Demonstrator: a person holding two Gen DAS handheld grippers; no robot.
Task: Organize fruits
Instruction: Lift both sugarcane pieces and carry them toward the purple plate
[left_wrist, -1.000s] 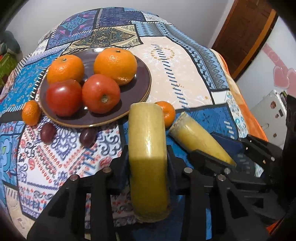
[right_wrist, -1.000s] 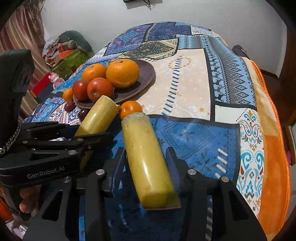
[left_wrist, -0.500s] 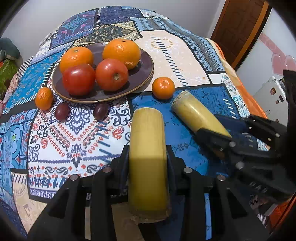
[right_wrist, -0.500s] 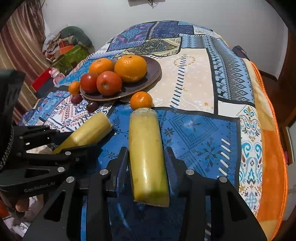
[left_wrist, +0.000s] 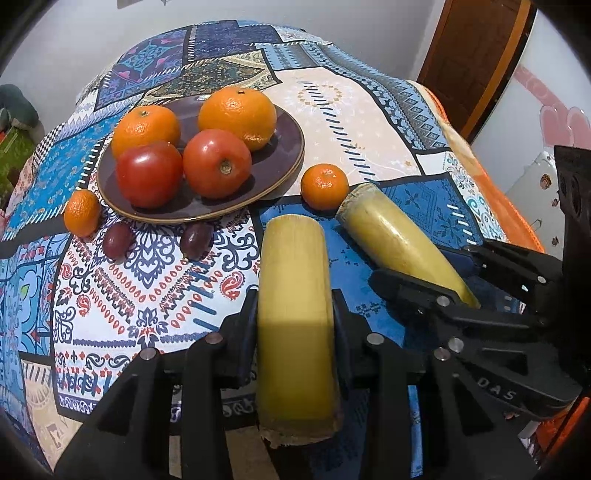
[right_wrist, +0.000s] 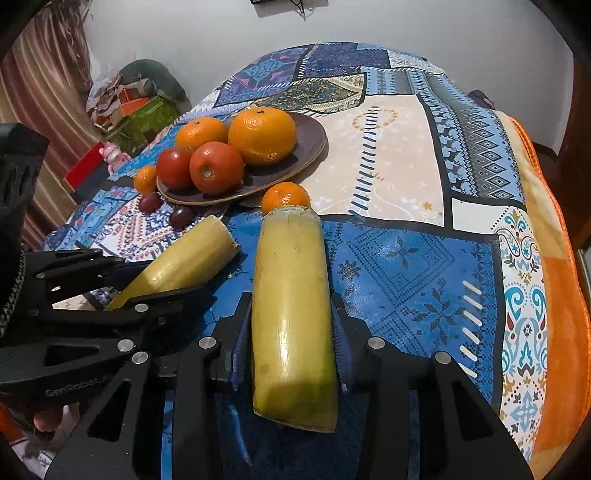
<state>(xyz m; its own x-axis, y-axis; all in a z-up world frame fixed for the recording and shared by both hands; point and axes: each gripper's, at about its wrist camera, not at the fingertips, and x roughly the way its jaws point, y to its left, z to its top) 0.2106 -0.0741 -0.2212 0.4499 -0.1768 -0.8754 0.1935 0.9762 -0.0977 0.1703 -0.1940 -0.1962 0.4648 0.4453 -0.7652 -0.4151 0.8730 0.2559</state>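
Now: two yellow sugarcane pieces, one clamped in left gripper (left_wrist: 295, 325), other (right_wrist: 291, 306) clamped in right gripper (right_wrist: 291, 332), jaws just closing. Brown plate (left_wrist: 284, 162) mid-tablecloth (left_wrist: 369, 122): two oranges, two tomatoes. Beside plate: two small tangerines, two dark grapes.

On the tabletop (left_wrist: 369, 122), a plate (left_wrist: 280, 162) carries two oranges (left_wrist: 236, 114) behind two tomatoes (left_wrist: 216, 162); a mandarin (left_wrist: 324, 186) lies at its four o'clock, two grapes (left_wrist: 195, 240) at six.
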